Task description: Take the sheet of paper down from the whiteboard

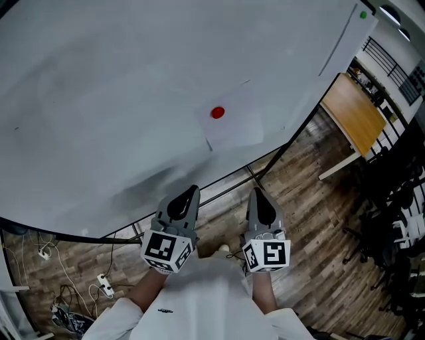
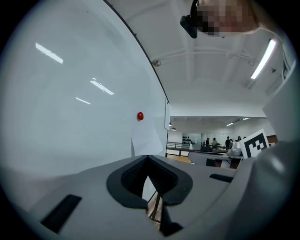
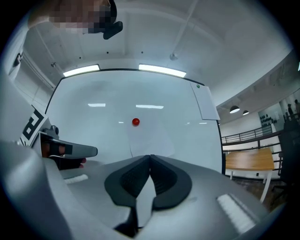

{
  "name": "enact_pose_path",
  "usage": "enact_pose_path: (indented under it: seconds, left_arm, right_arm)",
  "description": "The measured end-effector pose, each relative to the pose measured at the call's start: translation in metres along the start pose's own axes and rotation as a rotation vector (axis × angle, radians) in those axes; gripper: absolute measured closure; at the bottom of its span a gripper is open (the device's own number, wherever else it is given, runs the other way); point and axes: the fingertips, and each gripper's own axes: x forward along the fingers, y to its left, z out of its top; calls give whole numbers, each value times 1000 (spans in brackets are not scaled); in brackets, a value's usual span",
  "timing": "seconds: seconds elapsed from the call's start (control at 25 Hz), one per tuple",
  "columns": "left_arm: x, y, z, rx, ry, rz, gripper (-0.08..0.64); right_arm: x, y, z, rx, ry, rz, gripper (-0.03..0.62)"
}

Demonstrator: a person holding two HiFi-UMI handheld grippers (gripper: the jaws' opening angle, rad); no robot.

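The sheet of paper (image 1: 236, 123) hangs flat on the whiteboard (image 1: 99, 99). A red magnet (image 1: 217, 112) pins it toward its upper left. The sheet's edges are faint against the white board, so its long axis cannot be read with confidence.

In the head view the sheet lies ahead of both tools. It is at about 1 o'clock from the left gripper (image 1: 193, 190) and about 11 o'clock from the right gripper (image 1: 256, 193). Both are apart from the board, and neither is touching the paper.

The right gripper view faces the board nearly square. There the magnet (image 3: 135, 122) is at 12 o'clock, just above the right gripper (image 3: 150, 156), and the paper (image 3: 152, 136) is straight ahead. The left gripper view (image 2: 147, 157) looks along the board at a slant, with the sheet (image 2: 146, 138) and magnet (image 2: 140, 116) ahead at 12 o'clock.

The fingers of both grippers are pressed together, with nothing between them.

Neither tool looks clearly nearer. The right one seems better lined up for the magnet, and the left one is closer to the sheet's lower left corner. The fingers would need to spread before either can take hold.

A second sheet (image 1: 345, 36) sits far off at 2 o'clock, under a green magnet (image 1: 362, 14).
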Motion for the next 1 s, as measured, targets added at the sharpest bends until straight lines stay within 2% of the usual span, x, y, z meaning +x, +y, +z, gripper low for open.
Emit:
enact_pose_path:
  seconds: [0.6, 1.0]
  left_arm:
    - [38, -9, 9, 21, -6, 28, 554]
    - [69, -8, 9, 28, -9, 39, 554]
  right_arm:
    - [33, -33, 11, -2, -25, 69, 571]
    - [69, -56, 7, 29, -12, 120, 462]
